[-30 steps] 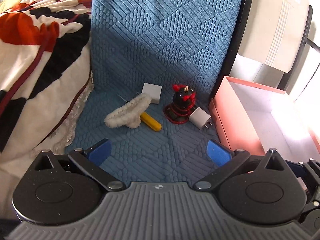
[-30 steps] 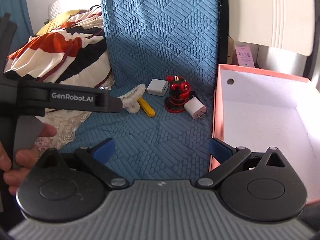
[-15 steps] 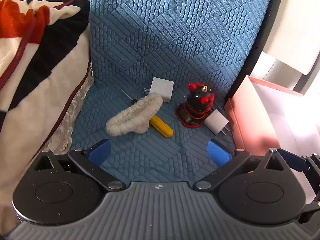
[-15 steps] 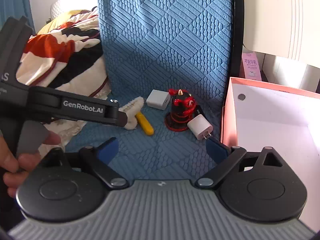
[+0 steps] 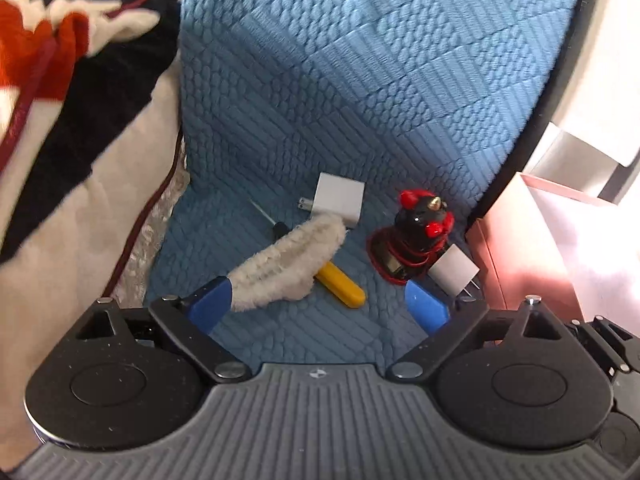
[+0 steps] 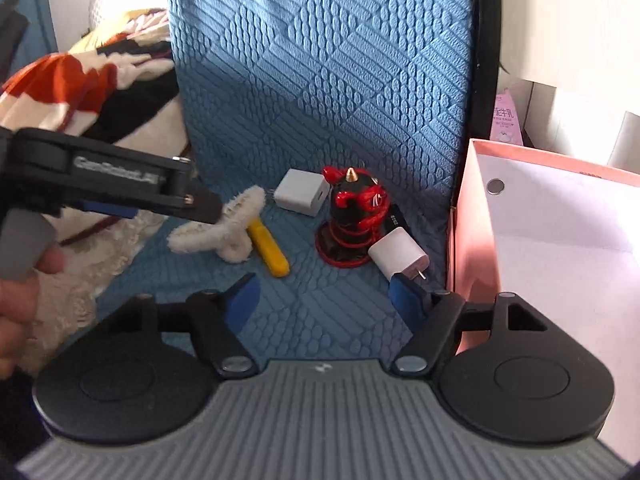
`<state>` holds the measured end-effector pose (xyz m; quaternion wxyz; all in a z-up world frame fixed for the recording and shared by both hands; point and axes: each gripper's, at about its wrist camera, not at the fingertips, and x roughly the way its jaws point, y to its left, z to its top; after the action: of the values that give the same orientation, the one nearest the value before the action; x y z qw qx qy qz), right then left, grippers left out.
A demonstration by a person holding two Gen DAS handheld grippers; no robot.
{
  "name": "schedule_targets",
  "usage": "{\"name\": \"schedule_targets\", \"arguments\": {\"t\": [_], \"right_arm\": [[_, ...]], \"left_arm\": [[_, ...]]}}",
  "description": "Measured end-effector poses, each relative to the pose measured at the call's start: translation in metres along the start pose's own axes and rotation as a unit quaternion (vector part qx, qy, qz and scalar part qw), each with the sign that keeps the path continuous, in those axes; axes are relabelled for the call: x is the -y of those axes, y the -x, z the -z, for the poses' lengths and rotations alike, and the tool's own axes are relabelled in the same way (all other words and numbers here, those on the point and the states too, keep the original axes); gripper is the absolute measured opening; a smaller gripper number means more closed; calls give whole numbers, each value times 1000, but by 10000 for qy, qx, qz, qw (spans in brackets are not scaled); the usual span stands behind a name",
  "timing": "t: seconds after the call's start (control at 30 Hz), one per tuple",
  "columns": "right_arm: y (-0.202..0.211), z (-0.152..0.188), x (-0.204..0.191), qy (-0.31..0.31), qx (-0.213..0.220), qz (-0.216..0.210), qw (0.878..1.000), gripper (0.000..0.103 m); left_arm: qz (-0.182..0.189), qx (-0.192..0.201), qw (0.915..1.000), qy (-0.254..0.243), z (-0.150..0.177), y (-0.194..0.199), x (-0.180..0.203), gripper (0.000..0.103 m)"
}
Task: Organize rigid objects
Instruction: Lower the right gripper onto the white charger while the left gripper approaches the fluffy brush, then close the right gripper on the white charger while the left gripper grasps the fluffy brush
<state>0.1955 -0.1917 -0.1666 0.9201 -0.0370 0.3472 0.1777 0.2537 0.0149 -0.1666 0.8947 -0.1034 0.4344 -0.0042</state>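
On the blue quilted seat (image 5: pixel 360 80) lie a white fluffy clip (image 5: pixel 288 264), a yellow-handled screwdriver (image 5: pixel 340 284) partly under it, a square white charger (image 5: pixel 340 200), a black-and-red horned figurine (image 5: pixel 416 240) and a small white plug (image 5: pixel 454 272). My left gripper (image 5: pixel 319 304) hovers over the clip and screwdriver, jaws closing, pads touching nothing. In the right wrist view its tip (image 6: pixel 200 206) overlaps the clip (image 6: pixel 224 236). My right gripper (image 6: pixel 323 302) faces the figurine (image 6: pixel 356 216), jaws closing with nothing between them; the plug (image 6: pixel 396 256) lies just beyond its right finger.
An open pink box (image 6: pixel 464 216) with a white inside stands right of the seat. A red, black and cream blanket (image 5: pixel 60 120) is heaped at the left. A hand (image 6: pixel 24 280) grips the left gripper's handle. A black frame edges the seat back.
Both grippers have come forward and down toward the objects, which look larger. The right jaws have narrowed clearly, the left slightly. The left gripper's tip now overlaps the fluffy clip.
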Motion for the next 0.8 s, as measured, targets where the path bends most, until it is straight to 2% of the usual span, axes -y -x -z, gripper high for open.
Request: {"name": "schedule_targets", "arguments": {"t": [0.13,0.37,0.5,0.67,0.8], "right_arm": [[-14,-5,0,-52,-49,1,10000,74],[-52,-12,-3,255,-171,625,9976,74],[-75,-16,-6,606,-166,985,9931,73],[-101,-16,-12,1071,-429,1266,9852,73],[-117,-13,-17,1411,-627,1641,9743,73]], "left_arm": [[-177,-112,9995,241,1,-16,-11,94],[-535,-183,9969,553,-1,-39,-28,92],[-683,-256,9964,441,-2,-52,-28,92],[-807,-291,9960,253,-2,-66,-23,92],[-1016,-233,9945,21,-1,-73,-16,92]]}}
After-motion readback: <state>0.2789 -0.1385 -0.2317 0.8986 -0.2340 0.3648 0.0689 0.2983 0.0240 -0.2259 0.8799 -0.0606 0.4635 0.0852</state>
